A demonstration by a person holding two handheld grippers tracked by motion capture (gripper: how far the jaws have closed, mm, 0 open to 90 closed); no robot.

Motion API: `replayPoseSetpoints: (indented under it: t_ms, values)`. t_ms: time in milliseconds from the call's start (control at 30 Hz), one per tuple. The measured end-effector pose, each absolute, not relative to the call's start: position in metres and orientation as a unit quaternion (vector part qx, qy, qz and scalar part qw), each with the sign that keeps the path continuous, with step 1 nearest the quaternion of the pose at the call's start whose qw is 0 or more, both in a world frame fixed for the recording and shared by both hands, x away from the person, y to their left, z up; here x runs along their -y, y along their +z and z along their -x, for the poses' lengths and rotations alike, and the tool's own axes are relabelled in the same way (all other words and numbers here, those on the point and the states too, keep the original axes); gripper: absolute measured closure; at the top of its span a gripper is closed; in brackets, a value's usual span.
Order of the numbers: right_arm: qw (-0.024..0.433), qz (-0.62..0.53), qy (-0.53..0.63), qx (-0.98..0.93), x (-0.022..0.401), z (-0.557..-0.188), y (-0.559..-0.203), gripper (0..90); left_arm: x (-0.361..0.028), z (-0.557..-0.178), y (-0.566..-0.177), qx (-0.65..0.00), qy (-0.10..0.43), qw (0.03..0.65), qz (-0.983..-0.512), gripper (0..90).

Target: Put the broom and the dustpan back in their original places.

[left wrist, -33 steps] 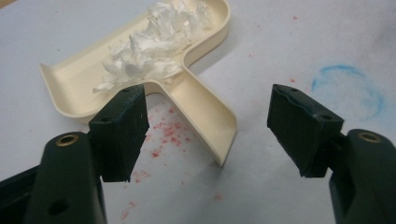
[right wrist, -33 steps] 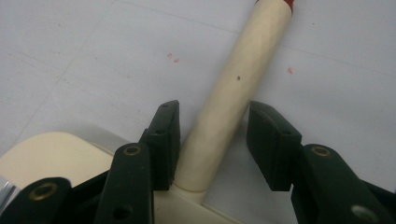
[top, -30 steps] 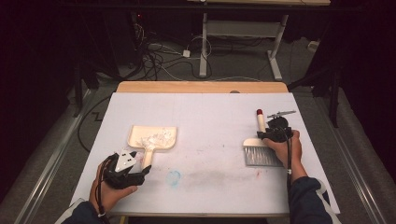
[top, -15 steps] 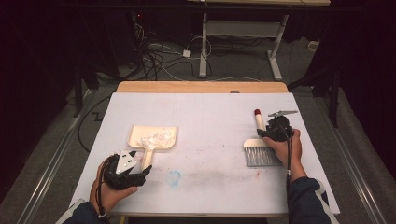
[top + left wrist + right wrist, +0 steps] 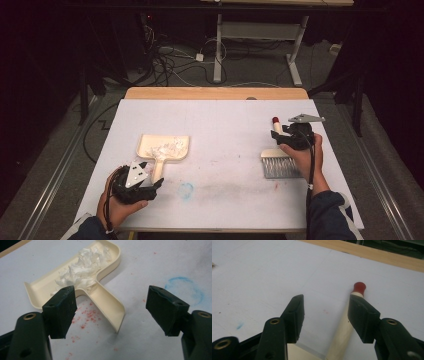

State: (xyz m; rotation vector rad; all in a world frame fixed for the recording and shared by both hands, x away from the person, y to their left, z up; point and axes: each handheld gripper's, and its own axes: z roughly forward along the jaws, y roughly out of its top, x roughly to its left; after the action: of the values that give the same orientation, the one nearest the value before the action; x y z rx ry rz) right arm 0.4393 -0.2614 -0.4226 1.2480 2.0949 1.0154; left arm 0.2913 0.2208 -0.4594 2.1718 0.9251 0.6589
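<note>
Right, brush [image 5: 280, 160] lies flat near the desk's right edge, bristles toward the near edge, red-tipped handle [image 5: 359, 287] toward the far edge. Right claw [image 5: 280, 134] sits over that handle; its jaws have just been opening, now about half open and off the wood, with the handle running under the right-hand jaw rather than between the pair. Dustpan [image 5: 75, 280] sits left of centre, handle toward the near edge, white paper scraps [image 5: 82, 267] piled in the tray. Left claw [image 5: 111, 311] is wide, empty, just short of the dustpan handle's end. To do the release clean: lift each claw straight up, don't drag the brush handle sideways, don't nudge the pan or the scraps spill. Hard to make out: where the brush handle meets the bristle block, covered by the right hand [image 5: 300, 155] from the high view; the red specks [image 5: 87, 313] and blue ring [image 5: 185, 287] on the desk [image 5: 220, 125] could be chalk or stain, can't tell.
</note>
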Motion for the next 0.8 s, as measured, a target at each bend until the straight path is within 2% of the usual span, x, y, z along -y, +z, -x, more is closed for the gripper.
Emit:
replayPoseSetpoints:
  t_ms: [333, 400, 533, 633, 800]
  values:
    - [0.272, -0.436, 0.403, -0.757, 0.254, -0.431, -0.411, 33.4, -0.219, -0.29, -0.461, -0.35, 0.253, 0.336, -0.837, 23.8]
    - [0.285, -0.442, 0.401, -0.75, 0.253, -0.429, -0.409, 26.8, -0.218, -0.29, -0.461, -0.348, 0.253, 0.336, -0.838, 23.5]
    - [0.295, -0.442, 0.412, -0.741, 0.252, -0.425, -0.406, 20.7, -0.218, -0.29, -0.461, -0.347, 0.252, 0.335, -0.839, 22.8]
    - [0.3, -0.437, 0.418, -0.738, 0.25, -0.42, -0.404, 17.6, -0.218, -0.289, -0.461, -0.345, 0.251, 0.335, -0.84, 20.1]
    - [0.301, -0.421, 0.434, -0.737, 0.247, -0.411, -0.399, 17.5, -0.217, -0.29, -0.462, -0.343, 0.251, 0.334, -0.841, 18.1]
